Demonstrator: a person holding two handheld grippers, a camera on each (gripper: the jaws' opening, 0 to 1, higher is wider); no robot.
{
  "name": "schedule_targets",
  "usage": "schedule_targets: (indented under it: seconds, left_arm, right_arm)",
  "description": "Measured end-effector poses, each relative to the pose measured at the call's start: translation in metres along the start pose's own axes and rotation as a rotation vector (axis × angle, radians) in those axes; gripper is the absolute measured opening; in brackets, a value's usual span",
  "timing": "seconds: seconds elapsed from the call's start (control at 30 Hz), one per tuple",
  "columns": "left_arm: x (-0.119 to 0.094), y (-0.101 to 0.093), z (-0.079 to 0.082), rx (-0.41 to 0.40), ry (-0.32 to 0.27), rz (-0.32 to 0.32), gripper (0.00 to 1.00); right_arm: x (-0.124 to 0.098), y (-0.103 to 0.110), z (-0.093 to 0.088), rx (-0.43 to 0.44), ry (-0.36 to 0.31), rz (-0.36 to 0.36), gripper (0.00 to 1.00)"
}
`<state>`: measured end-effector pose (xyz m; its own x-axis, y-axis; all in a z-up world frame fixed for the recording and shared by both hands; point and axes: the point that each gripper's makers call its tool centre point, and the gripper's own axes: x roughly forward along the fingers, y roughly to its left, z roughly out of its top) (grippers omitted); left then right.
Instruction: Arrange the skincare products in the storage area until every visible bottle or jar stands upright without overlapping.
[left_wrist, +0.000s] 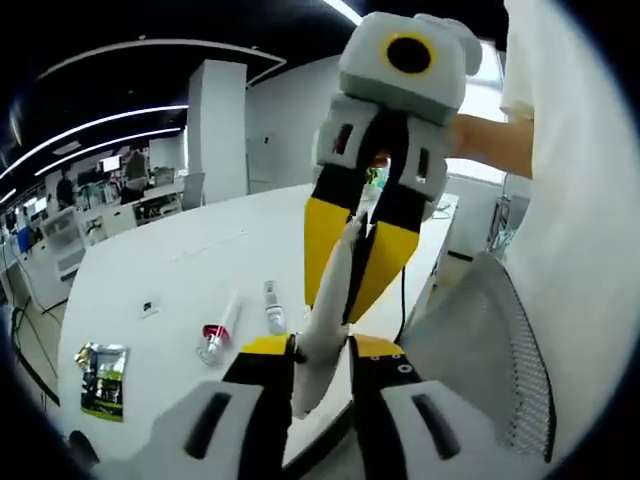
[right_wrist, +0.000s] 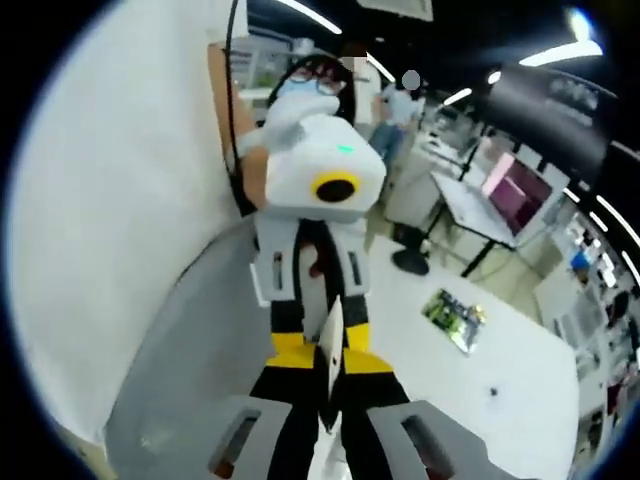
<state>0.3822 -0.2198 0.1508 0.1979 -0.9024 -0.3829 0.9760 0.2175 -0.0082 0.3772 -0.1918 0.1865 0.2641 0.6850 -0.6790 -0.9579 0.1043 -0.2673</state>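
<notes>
A white squeeze tube (left_wrist: 318, 345) is held in the air over the table edge, with both grippers on it. My left gripper (left_wrist: 320, 352) is shut on its lower part. From above, my right gripper (left_wrist: 342, 292) is shut on its upper end with its yellow jaws. In the right gripper view the tube (right_wrist: 331, 340) shows edge-on between my right gripper (right_wrist: 328, 372) and the facing left gripper (right_wrist: 322, 318). On the white table (left_wrist: 180, 270) lie a red-capped tube (left_wrist: 216, 334) and a small clear bottle (left_wrist: 272, 308), both on their sides.
A green sachet (left_wrist: 103, 376) (right_wrist: 453, 316) lies flat near the table edge, and a small dark item (left_wrist: 148, 308) is further in. A grey mesh chair (left_wrist: 500, 350) (right_wrist: 190, 340) stands close by. A person in a white shirt (left_wrist: 580, 200) holds the grippers.
</notes>
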Motion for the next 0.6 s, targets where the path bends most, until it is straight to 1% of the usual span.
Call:
schedule_targets:
  seconds: [0.03,0.07,0.1,0.13,0.17,0.2,0.27,0.3,0.33,0.37,0.43,0.5,0.53,0.57,0.6]
  left_arm:
    - [0.0,0.002,-0.001,0.003,0.007,0.012,0.18]
    - [0.0,0.003,-0.002,0.004,0.009,0.021,0.2]
    - [0.0,0.004,-0.001,0.011,0.002,0.028,0.23]
    - [0.0,0.006,-0.002,0.012,0.01,0.037,0.27]
    - [0.001,0.007,-0.005,0.018,0.023,0.049,0.29]
    - [0.001,0.01,-0.01,0.034,0.049,0.069,0.31]
    - [0.001,0.011,-0.009,0.058,0.05,0.081,0.33]
    - [0.001,0.011,-0.008,0.056,0.045,0.081,0.32]
    - [0.001,0.011,-0.008,0.06,0.044,0.078,0.31]
    - [0.0,0.011,-0.008,0.069,0.045,0.082,0.31]
    - [-0.002,0.016,-0.009,0.122,0.062,0.11,0.34]
    - [-0.002,0.017,-0.01,0.125,0.069,0.118,0.35]
    - [-0.004,0.02,-0.013,0.135,0.093,0.127,0.36]
    - [-0.006,0.025,-0.021,0.159,0.139,0.144,0.36]
    - [-0.008,0.028,-0.026,0.17,0.166,0.156,0.37]
  right_arm:
    - [-0.001,-0.002,0.0,-0.001,0.004,-0.004,0.0]
    - [-0.001,-0.007,-0.001,-0.011,0.012,-0.024,0.0]
    - [-0.002,-0.009,-0.001,-0.014,0.015,-0.034,0.0]
    - [-0.003,-0.013,-0.001,-0.021,0.02,-0.051,0.0]
    - [-0.004,-0.017,-0.001,-0.024,0.025,-0.064,0.0]
    - [-0.006,-0.021,-0.001,-0.025,0.029,-0.072,0.0]
    - [-0.009,-0.031,-0.003,-0.02,0.038,-0.098,0.0]
    - [-0.011,-0.033,-0.004,-0.021,0.04,-0.098,0.0]
    - [-0.014,-0.04,-0.005,-0.028,0.051,-0.123,0.0]
    - [-0.015,-0.042,-0.005,-0.023,0.052,-0.123,0.0]
    - [-0.019,-0.052,-0.007,-0.033,0.065,-0.144,0.0]
    - [-0.024,-0.06,-0.009,-0.032,0.075,-0.161,0.0]
    - [-0.026,-0.064,-0.01,-0.031,0.081,-0.173,0.0]
    - [-0.028,-0.069,-0.011,-0.032,0.087,-0.182,0.0]
    - [-0.03,-0.074,-0.013,-0.033,0.097,-0.194,0.0]
